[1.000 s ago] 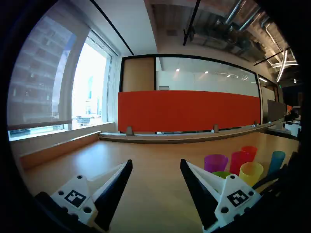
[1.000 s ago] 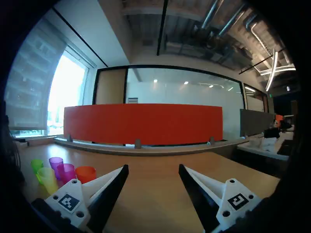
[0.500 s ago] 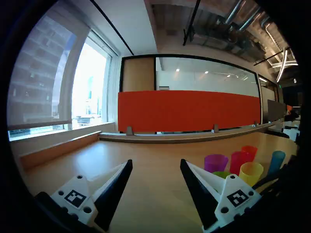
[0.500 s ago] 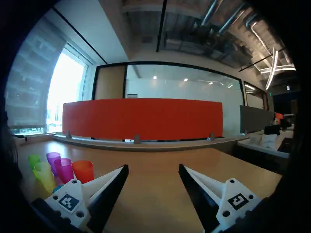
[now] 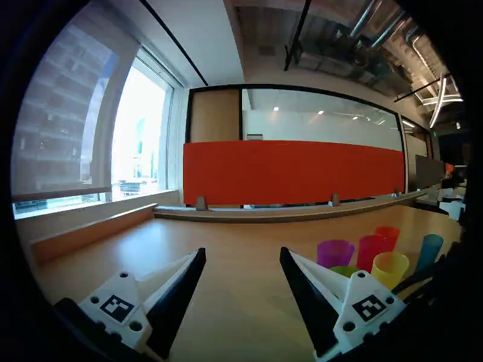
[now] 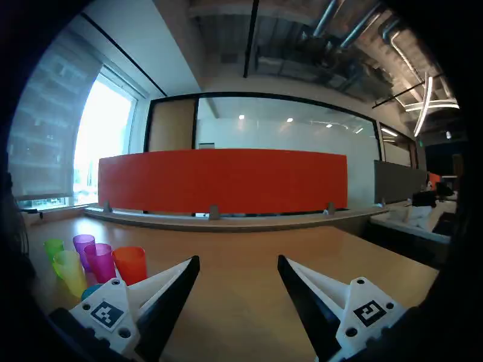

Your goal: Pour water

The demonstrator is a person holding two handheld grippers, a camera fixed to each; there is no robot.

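Observation:
Several coloured plastic cups stand in a cluster on the wooden table. In the left gripper view they are at the lower right: a purple cup [image 5: 335, 253], a pink cup [image 5: 370, 251], an orange cup [image 5: 387, 236], a yellow cup [image 5: 390, 269], a blue cup [image 5: 430, 250] and a green cup [image 5: 344, 271] partly behind my right finger. My left gripper [image 5: 241, 265] is open and holds nothing. In the right gripper view the cluster is at the lower left: orange cup [image 6: 130, 265], pink cup [image 6: 101, 262], purple cup [image 6: 83, 248], yellow cup [image 6: 70, 272], green cup [image 6: 54, 249]. My right gripper [image 6: 238, 268] is open and holds nothing.
The wooden table [image 5: 241, 241] runs back to an orange divider panel [image 5: 290, 172]. A bright window [image 5: 136, 145] and a ledge line the left side. More desks [image 6: 410, 226] lie to the right in the right gripper view.
The right gripper has risen a little: the cups sit lower and show more fully in its view. The left gripper has not moved.

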